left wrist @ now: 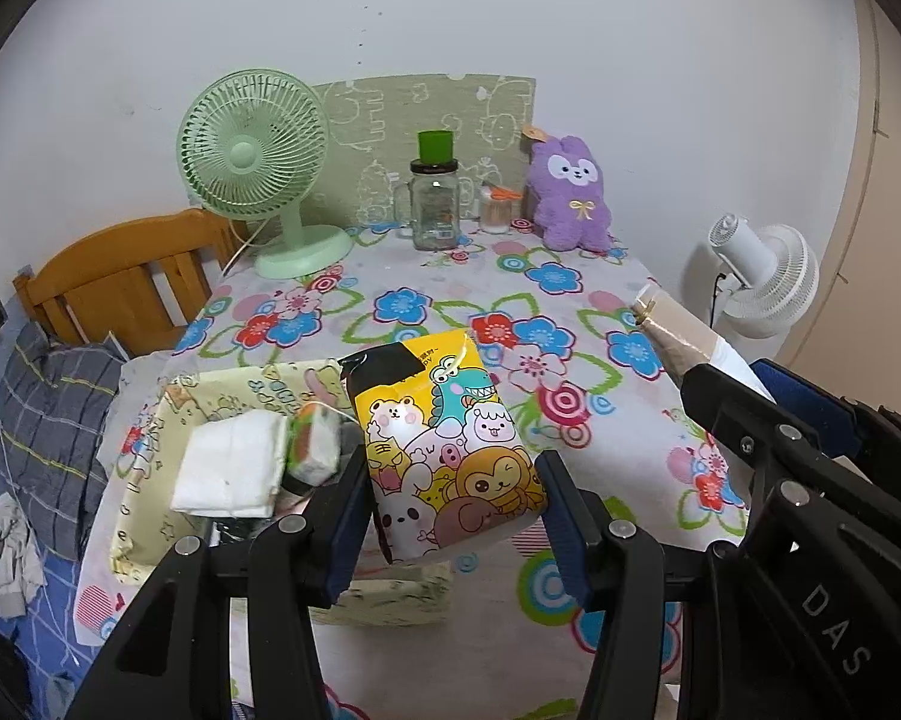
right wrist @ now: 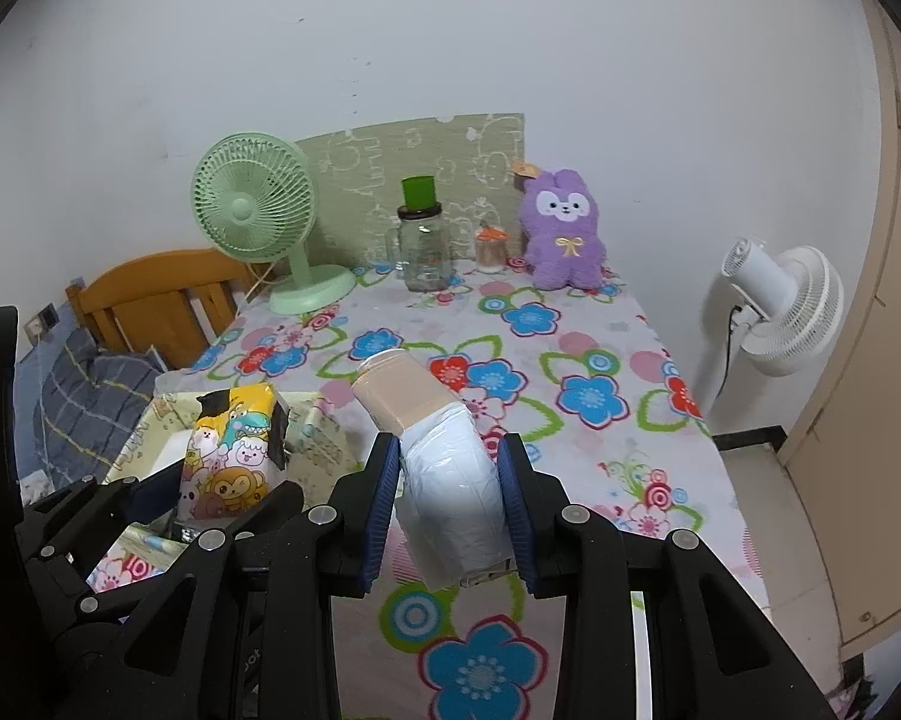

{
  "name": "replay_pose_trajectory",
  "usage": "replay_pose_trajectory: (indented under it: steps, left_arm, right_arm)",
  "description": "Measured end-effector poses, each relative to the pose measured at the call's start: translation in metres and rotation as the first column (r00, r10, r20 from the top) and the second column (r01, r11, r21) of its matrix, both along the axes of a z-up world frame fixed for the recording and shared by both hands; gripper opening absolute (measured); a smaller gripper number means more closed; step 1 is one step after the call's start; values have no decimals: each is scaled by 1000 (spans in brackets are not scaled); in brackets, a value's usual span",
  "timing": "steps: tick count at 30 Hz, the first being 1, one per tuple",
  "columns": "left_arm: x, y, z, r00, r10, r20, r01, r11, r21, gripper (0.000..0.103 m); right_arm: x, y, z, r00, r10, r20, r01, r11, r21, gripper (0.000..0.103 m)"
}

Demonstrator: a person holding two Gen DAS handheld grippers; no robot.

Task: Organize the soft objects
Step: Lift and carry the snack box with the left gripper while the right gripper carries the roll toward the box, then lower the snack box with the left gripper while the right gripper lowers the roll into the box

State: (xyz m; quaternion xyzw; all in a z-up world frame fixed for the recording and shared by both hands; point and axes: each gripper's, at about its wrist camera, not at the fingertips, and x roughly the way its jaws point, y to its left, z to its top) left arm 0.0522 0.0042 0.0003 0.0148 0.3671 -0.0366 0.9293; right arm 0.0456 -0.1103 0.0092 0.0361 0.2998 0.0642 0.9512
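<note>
My left gripper [left wrist: 453,510] is shut on a yellow cartoon tissue pack [left wrist: 444,444], held above the flowered table just right of a yellow patterned storage box [left wrist: 150,468]. In the box lie a white folded cloth [left wrist: 231,471] and a green-and-white soft block [left wrist: 313,438]. My right gripper [right wrist: 450,510] is shut on a white-and-beige wrapped soft pack [right wrist: 444,456], lifted over the table. The tissue pack [right wrist: 228,456] and left gripper show at the lower left of the right wrist view. A purple plush bunny [left wrist: 570,192] sits at the table's far edge.
At the back stand a green desk fan [left wrist: 258,180], a glass jar with a green lid [left wrist: 433,192], a small orange-capped jar [left wrist: 497,210] and a green patterned board [left wrist: 426,114]. A white floor fan [right wrist: 780,306] is right of the table. A wooden headboard [left wrist: 120,276] and bed lie left.
</note>
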Motion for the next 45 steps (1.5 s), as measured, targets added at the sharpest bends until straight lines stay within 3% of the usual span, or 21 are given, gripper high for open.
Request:
replay_pose_trajectory:
  steps: [22,34,45]
  left_arm:
    - [23,57,-21,998,50,-38,-50,999,18,55]
    - [32,83,-45,993,69,-99,-69,998,3,55]
    - [29,96,-53,993,51,-107,-51,999,8,64]
  right_arm:
    - [33,67,-15,991,124,-44,-124,992,3,37]
    - [48,98,-33,980,176,-94,-179,984,-26,37]
    - [51,120,-42,970,217,-114,-224,973,-60,37]
